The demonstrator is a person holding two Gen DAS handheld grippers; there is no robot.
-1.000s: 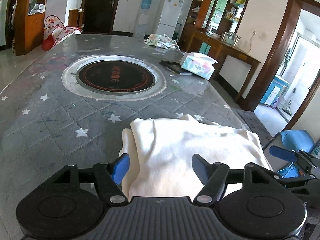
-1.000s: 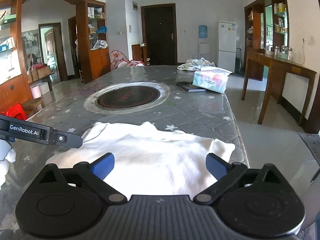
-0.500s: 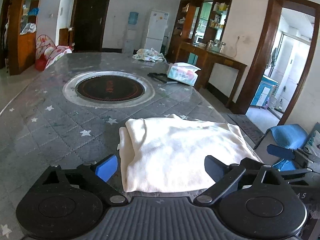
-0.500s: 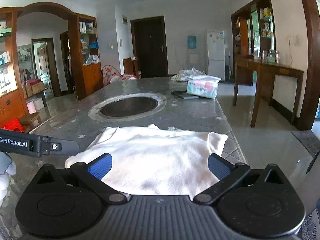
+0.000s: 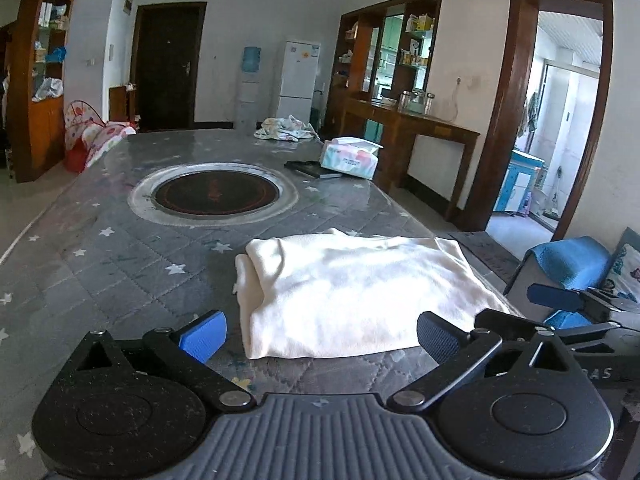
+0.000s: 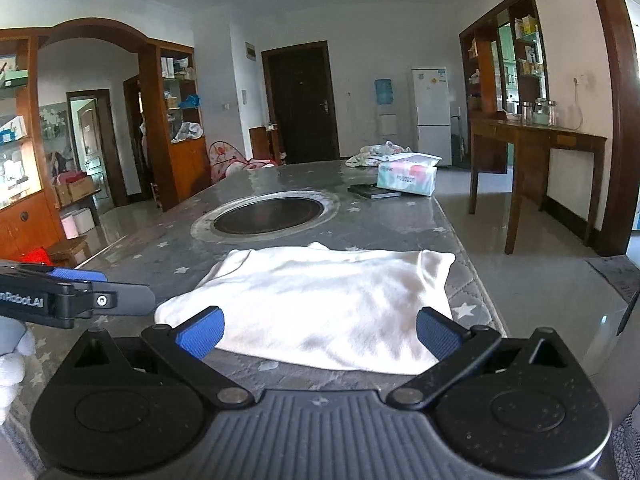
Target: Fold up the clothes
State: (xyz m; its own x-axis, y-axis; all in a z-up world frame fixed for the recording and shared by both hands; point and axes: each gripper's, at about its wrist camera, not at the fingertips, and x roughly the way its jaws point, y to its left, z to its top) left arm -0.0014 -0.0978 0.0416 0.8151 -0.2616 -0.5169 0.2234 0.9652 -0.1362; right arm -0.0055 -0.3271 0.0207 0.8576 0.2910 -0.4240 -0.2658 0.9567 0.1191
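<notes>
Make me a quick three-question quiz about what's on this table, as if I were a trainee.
1. True or false: the white garment is clamped in the left gripper.
2. What box sits beyond the round hob?
3. Is the garment A) hanging, B) lying folded on the table, or C) on the floor?

Key: 1 false, both grippers, including the right gripper, are open; 2 the tissue box; 3 B.

A cream-white garment (image 5: 352, 296) lies folded into a flat, roughly rectangular bundle near the tabletop's (image 5: 120, 272) front right edge, its layered folds showing at the left; possibly a shirt.
</notes>
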